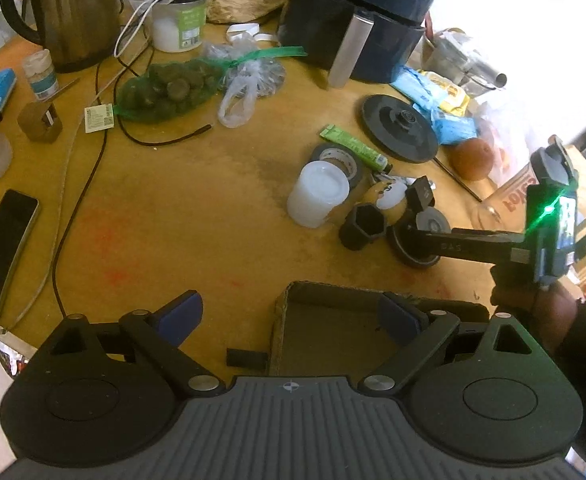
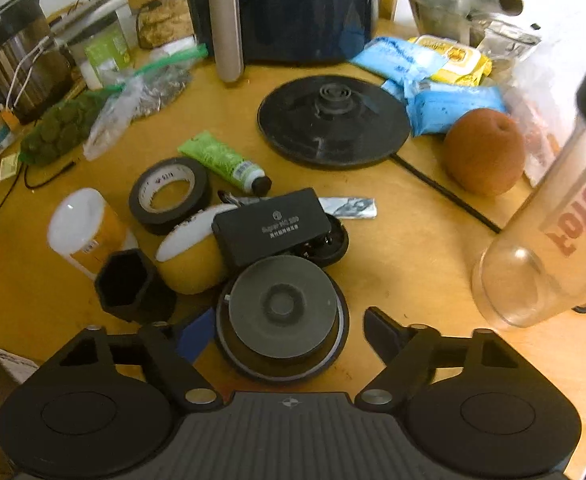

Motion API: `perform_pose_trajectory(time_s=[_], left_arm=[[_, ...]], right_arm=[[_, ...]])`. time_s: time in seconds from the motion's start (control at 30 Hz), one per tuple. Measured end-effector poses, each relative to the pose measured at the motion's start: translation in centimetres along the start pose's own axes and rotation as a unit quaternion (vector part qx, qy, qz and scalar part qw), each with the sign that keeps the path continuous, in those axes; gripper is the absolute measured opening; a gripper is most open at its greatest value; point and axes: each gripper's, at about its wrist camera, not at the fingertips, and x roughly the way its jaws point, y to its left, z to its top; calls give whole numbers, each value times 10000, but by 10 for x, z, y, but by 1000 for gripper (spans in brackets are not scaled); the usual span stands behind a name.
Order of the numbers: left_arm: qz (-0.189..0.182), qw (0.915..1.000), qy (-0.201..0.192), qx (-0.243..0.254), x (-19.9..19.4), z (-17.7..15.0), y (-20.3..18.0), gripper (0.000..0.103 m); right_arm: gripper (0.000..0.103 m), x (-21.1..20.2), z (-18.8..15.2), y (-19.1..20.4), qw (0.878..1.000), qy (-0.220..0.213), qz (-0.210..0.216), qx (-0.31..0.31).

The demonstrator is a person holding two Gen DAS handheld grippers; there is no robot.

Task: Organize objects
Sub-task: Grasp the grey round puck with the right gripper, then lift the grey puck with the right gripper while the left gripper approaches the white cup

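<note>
A cluster of small objects lies on the wooden table: a round grey-topped disc (image 2: 283, 316), a black hexagonal cup (image 2: 127, 286), a yellow and white ball (image 2: 193, 258), a flat black box (image 2: 273, 228), a black tape roll (image 2: 169, 194), a green tube (image 2: 223, 162) and a white jar (image 2: 79, 228). My right gripper (image 2: 289, 332) is open with its fingers on either side of the grey-topped disc; it also shows in the left wrist view (image 1: 417, 236). My left gripper (image 1: 291, 316) is open and empty above the near edge of a shallow cardboard box (image 1: 333, 336).
A kettle (image 1: 75, 12), an air fryer (image 1: 353, 16), a kettle base (image 2: 333, 120), blue and yellow packets (image 2: 433, 80), an orange fruit (image 2: 483, 152) and a clear bottle (image 2: 549, 252) stand around. A net bag (image 1: 161, 90), cables (image 1: 77, 208) and a phone (image 1: 3, 252) lie left.
</note>
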Motion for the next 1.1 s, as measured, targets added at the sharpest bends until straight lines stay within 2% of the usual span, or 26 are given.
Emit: perform_pose_trajectory(time_s=[0.17, 0.5, 0.77, 0.97, 1.1], left_arm=[[13, 10000, -24, -11, -2, 3, 2, 96], [-141, 9994, 2, 328, 2, 15, 1, 96], [-133, 9965, -158, 808, 4, 26, -7, 96], [-156, 9945, -105, 1032, 18, 35, -10, 96], [-343, 9934, -44, 1098, 28, 39, -10, 96]], right_arm=[[62, 4, -1, 2, 9998, 0, 53, -183], [61, 0, -4, 5, 9992, -87, -11, -380], [61, -32, -7, 9, 9985, -418, -40, -353], [61, -66, -10, 4, 9972, -718, 151, -137], [61, -89, -10, 1, 9947, -939, 422, 11]])
